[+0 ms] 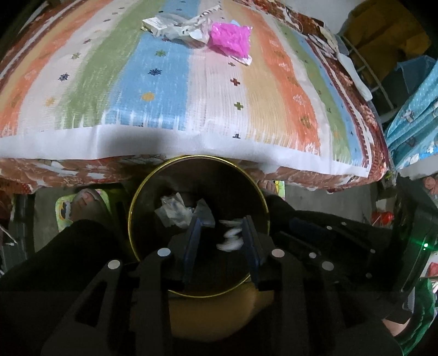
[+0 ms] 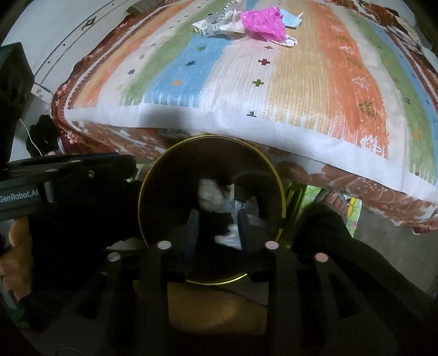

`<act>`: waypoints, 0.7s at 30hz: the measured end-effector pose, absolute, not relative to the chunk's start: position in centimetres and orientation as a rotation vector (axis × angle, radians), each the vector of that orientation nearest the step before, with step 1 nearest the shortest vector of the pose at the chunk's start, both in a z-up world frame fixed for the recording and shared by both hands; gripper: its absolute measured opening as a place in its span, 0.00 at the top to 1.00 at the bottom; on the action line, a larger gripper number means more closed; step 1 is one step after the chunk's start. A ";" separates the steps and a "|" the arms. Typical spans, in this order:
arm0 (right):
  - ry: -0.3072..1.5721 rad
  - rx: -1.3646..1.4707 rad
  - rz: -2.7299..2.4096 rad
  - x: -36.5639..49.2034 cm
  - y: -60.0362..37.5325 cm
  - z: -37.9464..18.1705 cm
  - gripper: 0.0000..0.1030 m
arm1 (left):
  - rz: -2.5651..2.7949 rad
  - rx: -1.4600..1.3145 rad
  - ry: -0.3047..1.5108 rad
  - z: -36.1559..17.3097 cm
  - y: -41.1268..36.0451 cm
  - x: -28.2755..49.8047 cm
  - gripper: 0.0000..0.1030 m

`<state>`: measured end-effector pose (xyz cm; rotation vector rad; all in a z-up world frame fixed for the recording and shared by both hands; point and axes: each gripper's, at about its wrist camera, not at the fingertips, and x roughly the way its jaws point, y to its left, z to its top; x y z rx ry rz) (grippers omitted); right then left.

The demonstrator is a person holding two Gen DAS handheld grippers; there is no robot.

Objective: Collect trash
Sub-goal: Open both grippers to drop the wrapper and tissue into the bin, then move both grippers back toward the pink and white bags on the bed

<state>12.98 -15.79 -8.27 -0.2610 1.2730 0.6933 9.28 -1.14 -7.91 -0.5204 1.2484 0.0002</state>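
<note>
A dark round bin with a gold rim (image 1: 131, 213) stands on the floor at the bed's edge, with crumpled white paper (image 1: 175, 210) inside. My left gripper (image 1: 220, 221) hangs over its mouth, jaws apart. A blurred white scrap (image 1: 231, 238) lies between them, close to the right finger, with no pad pressing on it. My right gripper (image 2: 217, 216) is over the same bin (image 2: 282, 197), also open, with a white scrap (image 2: 230, 238) loose by its right finger. On the bed lie a pink plastic bag (image 1: 231, 38) and white wrappers (image 1: 175, 26).
The striped bedspread (image 1: 208, 109) fills the upper half of both views. The person's sandalled feet (image 1: 87, 202) (image 2: 334, 202) flank the bin. The left gripper's body (image 2: 68, 175) fills the left of the right wrist view. Blue fabric and clutter (image 1: 413, 117) stand at the right.
</note>
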 end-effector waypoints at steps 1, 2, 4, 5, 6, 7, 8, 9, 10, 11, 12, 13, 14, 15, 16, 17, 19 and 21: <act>1.267 -0.259 0.693 13.0 -15.8 -8.2 0.70 | 0.004 -0.522 1.240 -7.7 -1.0 9.3 0.70; 1.260 -0.257 0.693 13.0 -15.8 -8.1 0.69 | 0.007 -0.527 1.231 -7.6 -0.9 9.2 0.69; 1.248 -0.256 0.693 13.0 -15.8 -7.8 0.65 | 0.017 -0.535 1.213 -7.3 -0.6 9.2 0.67; 1.238 -0.256 0.694 13.1 -15.8 -7.6 0.64 | 0.023 -0.540 1.202 -7.1 -0.4 9.2 0.66; 1.233 -0.255 0.695 13.1 -15.8 -7.5 0.63 | 0.028 -0.544 1.191 -6.9 -0.2 9.2 0.63; 1.224 -0.253 0.696 13.2 -15.9 -7.3 0.62 | 0.035 -0.547 1.180 -6.7 0.0 9.2 0.61; 1.212 -0.250 0.696 13.2 -15.9 -7.1 0.61 | 0.040 -0.549 1.171 -6.5 0.1 9.2 0.60; 1.205 -0.246 0.697 13.3 -15.9 -6.9 0.59 | 0.051 -0.550 1.156 -6.2 0.3 9.1 0.57; 1.192 -0.244 0.696 13.4 -16.0 -6.7 0.57 | 0.057 -0.550 1.147 -6.0 0.4 9.2 0.54; 1.176 -0.247 0.694 13.5 -15.9 -6.4 0.56 | 0.067 -0.547 1.135 -5.8 0.6 9.2 0.52; 1.163 -0.245 0.695 13.5 -15.9 -6.2 0.55 | 0.076 -0.545 1.124 -5.6 0.8 9.2 0.49; 1.153 -0.241 0.699 13.6 -15.9 -5.9 0.53 | 0.084 -0.544 1.116 -5.4 0.9 9.2 0.45; 1.141 -0.237 0.702 13.7 -15.9 -5.6 0.52 | 0.097 -0.539 1.107 -5.2 1.1 9.3 0.44; 1.129 -0.235 0.701 13.8 -15.9 -5.4 0.49 | 0.108 -0.535 1.100 -5.1 1.4 9.4 0.41; 1.110 -0.236 0.700 13.9 -16.0 -5.0 0.47 | 0.128 -0.527 1.087 -4.8 1.7 9.5 0.37; 1.092 -0.238 0.701 14.0 -15.9 -4.6 0.45 | 0.135 -0.523 1.078 -4.6 1.9 9.6 0.35; 1.059 -0.235 0.707 14.3 -15.9 -3.8 0.41 | 0.149 -0.523 1.059 -4.1 2.5 9.8 0.27; 1.037 -0.226 0.713 14.7 -15.9 -3.2 0.37 | 0.166 -0.519 1.041 -3.6 3.1 10.2 0.22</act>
